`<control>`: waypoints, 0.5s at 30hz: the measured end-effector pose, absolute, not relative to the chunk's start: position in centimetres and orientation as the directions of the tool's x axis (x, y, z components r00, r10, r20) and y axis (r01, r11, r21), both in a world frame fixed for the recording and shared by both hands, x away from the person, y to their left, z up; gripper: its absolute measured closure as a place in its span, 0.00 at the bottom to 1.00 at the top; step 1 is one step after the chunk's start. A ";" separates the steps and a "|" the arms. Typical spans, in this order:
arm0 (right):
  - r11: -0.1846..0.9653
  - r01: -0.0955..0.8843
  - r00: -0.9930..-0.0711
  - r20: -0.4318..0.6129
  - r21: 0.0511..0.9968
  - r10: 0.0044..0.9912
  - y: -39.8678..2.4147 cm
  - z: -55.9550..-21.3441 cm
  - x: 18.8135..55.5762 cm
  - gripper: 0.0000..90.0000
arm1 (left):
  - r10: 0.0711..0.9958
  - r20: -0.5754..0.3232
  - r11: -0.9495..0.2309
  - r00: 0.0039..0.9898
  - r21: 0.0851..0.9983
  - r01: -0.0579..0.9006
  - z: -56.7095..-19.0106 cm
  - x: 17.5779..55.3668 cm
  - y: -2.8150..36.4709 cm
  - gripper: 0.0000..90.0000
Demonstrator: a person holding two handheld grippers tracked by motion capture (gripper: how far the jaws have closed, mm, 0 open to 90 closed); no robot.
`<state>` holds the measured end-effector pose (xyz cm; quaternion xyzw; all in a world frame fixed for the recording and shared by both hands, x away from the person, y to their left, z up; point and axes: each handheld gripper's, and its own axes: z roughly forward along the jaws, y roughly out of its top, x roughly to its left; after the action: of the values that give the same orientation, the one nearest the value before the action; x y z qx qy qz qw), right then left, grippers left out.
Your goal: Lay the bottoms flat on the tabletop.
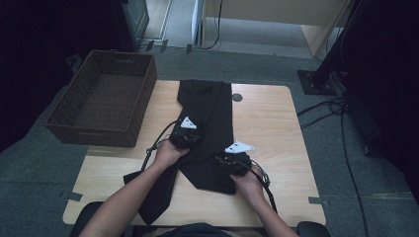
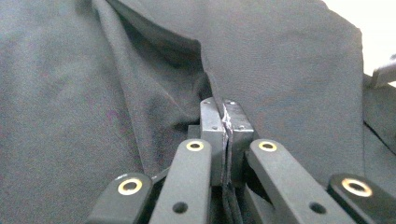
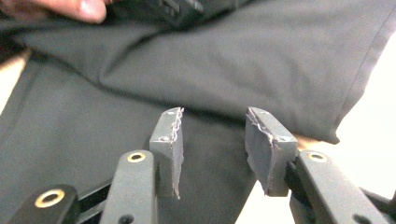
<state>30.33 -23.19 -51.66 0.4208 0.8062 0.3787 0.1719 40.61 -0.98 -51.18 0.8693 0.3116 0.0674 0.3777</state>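
A black garment point(image 1: 212, 106) lies lengthwise on the wooden table point(image 1: 267, 118), one end hanging over the near edge. My left gripper point(image 1: 190, 134) rests on its middle left. In the left gripper view, that gripper point(image 2: 225, 114) is shut on a pinched fold of the black cloth point(image 2: 280, 60). My right gripper point(image 1: 223, 159) hovers over the garment's lower right part. In the right gripper view, that gripper point(image 3: 212, 135) stands open just above the cloth point(image 3: 261, 60) near its hem, with nothing pressed between the pads. The other hand's thumb point(image 3: 88, 9) shows at the top.
A dark wicker basket point(image 1: 101, 98) sits at the table's far left corner, partly over the edge. A round cable hole point(image 1: 237, 97) lies beside the garment's top. Bare wood spreads to the right. Cables point(image 1: 341, 128) and a stand base point(image 1: 316, 79) are on the floor to the right.
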 end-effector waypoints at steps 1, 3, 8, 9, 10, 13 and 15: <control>0.357 0.551 -0.584 0.042 0.754 0.811 -23.2 -51.9 30.3 0.62 | 0.593 -0.117 -0.520 0.797 0.700 0.490 -51.2 40.6 -1.0 0.99; 0.347 0.544 -0.581 0.044 0.765 0.813 -23.3 -52.1 30.2 0.62 | 0.593 -0.121 -0.516 0.796 0.702 0.491 -51.2 40.6 -0.9 0.99; 0.349 0.533 -0.579 0.031 0.771 0.815 -23.2 -52.2 29.7 0.61 | 0.592 -0.108 -0.522 0.799 0.704 0.482 -51.3 40.5 -1.0 0.99; 0.350 0.534 -0.579 0.031 0.769 0.815 -23.4 -52.2 29.6 0.63 | 0.592 -0.103 -0.524 0.800 0.705 0.478 -51.3 40.4 -1.0 0.99; 0.349 0.537 -0.577 0.033 0.768 0.816 -23.5 -52.2 29.4 0.68 | 0.589 -0.097 -0.529 0.802 0.705 0.473 -51.2 40.4 -1.0 0.99; 0.344 0.544 -0.568 0.035 0.765 0.822 -23.8 -52.1 28.9 0.89 | 0.589 -0.098 -0.527 0.802 0.706 0.474 -51.3 40.5 -1.0 0.99; 0.342 0.556 -0.562 0.039 0.758 0.826 -23.9 -51.9 28.4 0.95 | 0.590 -0.095 -0.528 0.802 0.705 0.472 -51.2 40.5 -1.0 0.99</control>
<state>28.39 -23.86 -51.95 0.4321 0.7994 0.3771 0.1793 40.51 -1.04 -51.24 0.8707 0.3049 0.0776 0.3779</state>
